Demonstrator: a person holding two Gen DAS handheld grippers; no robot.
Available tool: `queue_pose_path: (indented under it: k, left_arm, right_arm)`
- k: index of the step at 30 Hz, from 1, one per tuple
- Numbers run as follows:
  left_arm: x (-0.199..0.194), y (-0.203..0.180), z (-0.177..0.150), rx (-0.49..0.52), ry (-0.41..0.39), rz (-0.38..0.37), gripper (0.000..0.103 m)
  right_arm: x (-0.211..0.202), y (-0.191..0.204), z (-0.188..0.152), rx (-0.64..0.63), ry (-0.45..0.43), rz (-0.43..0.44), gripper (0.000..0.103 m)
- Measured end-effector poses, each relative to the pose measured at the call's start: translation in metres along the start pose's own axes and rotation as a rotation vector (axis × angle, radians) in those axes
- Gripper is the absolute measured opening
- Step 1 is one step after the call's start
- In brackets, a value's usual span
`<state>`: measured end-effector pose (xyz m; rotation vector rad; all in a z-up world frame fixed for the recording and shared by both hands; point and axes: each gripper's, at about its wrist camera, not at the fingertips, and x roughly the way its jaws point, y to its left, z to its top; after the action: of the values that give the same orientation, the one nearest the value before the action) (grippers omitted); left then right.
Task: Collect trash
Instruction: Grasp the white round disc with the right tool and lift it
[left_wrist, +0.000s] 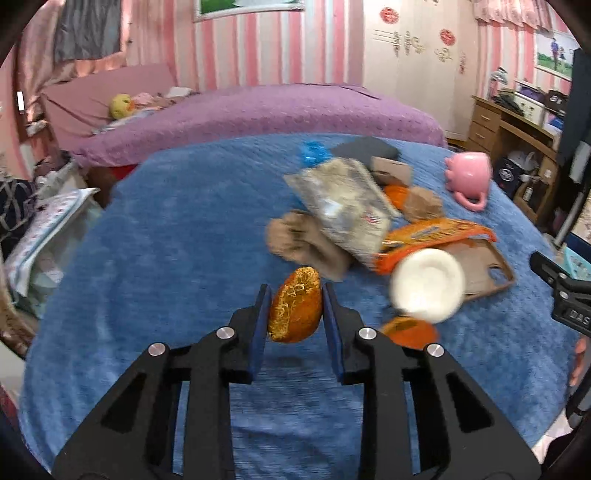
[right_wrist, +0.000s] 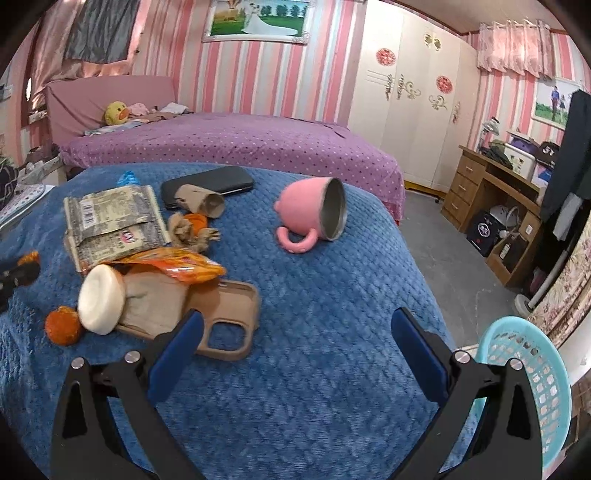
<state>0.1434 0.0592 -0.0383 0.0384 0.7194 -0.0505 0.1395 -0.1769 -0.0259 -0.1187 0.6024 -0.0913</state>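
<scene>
My left gripper (left_wrist: 295, 295) is shut on a piece of orange peel (left_wrist: 294, 309) and holds it above the blue blanket (left_wrist: 166, 258). A trash pile lies to its right: a grey wrapper (left_wrist: 343, 201), an orange wrapper (left_wrist: 432, 234), brown paper (left_wrist: 306, 243), another orange peel (left_wrist: 410, 332). In the right wrist view the same pile shows the grey wrapper (right_wrist: 110, 221), orange wrapper (right_wrist: 177, 266), a cardboard tube (right_wrist: 201, 201) and a peel (right_wrist: 62, 325). My right gripper (right_wrist: 295, 332) is open and empty above the blanket, right of the pile.
A turquoise basket (right_wrist: 532, 384) stands off the table's right edge. A pink mug (right_wrist: 314, 218) lies on its side. A tan phone case (right_wrist: 229, 317), a white round lid (right_wrist: 101, 304) and a black case (right_wrist: 210, 182) lie among the trash. A purple bed (right_wrist: 240, 144) stands behind.
</scene>
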Motion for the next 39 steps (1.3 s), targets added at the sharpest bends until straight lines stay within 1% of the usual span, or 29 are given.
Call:
queue_pose_path:
  k: [5,8,10,16,20,24,28,30,31,32,33,34,35,37,39]
  left_arm:
    - [0.006,0.030,-0.002,-0.038,0.009,0.056,0.027]
    - [0.009,0.042,-0.004,-0.055,0.009,0.075,0.027]
    - [0.013,0.050,-0.005,-0.064,0.016,0.089,0.027]
    - [0.013,0.065,-0.006,-0.098,0.013,0.099,0.027]
    - [0.011,0.069,-0.005,-0.110,0.007,0.102,0.027]
    - [0.009,0.074,-0.005,-0.120,0.002,0.112,0.027]
    - [0.005,0.082,-0.003,-0.156,-0.008,0.116,0.027]
    - [0.005,0.086,-0.001,-0.176,-0.010,0.115,0.027]
    - [0.005,0.088,-0.001,-0.189,-0.010,0.111,0.027]
    - [0.006,0.088,0.000,-0.197,-0.011,0.110,0.027]
    - [0.006,0.088,0.000,-0.200,-0.011,0.110,0.027]
    - [0.007,0.087,0.000,-0.198,-0.012,0.110,0.027]
    - [0.007,0.085,0.001,-0.192,-0.014,0.112,0.027]
    - [0.007,0.082,0.003,-0.178,-0.016,0.118,0.027]
    - [0.006,0.079,0.004,-0.177,-0.018,0.113,0.027]
  right_arm:
    - [-0.007,0.025,0.001,-0.033,-0.022,0.048,0.099]
    - [-0.013,0.046,0.002,-0.061,-0.037,0.098,0.099]
    - [-0.015,0.055,0.001,-0.078,-0.044,0.114,0.099]
    - [-0.018,0.082,0.002,-0.097,-0.043,0.148,0.099]
    - [-0.013,0.098,0.002,-0.088,-0.024,0.191,0.099]
    - [0.001,0.116,0.005,-0.128,0.000,0.188,0.098]
    - [0.013,0.129,0.012,-0.121,0.037,0.194,0.098]
    - [0.019,0.136,0.012,-0.136,0.059,0.173,0.097]
    - [0.023,0.140,0.011,-0.151,0.079,0.164,0.091]
    - [0.025,0.142,0.010,-0.159,0.094,0.162,0.088]
    - [0.030,0.144,0.009,-0.167,0.116,0.166,0.081]
    - [0.031,0.143,0.009,-0.166,0.122,0.173,0.076]
    - [0.032,0.142,0.009,-0.159,0.126,0.185,0.073]
    - [0.031,0.138,0.008,-0.147,0.126,0.211,0.061]
    - [0.029,0.135,0.008,-0.130,0.117,0.233,0.061]
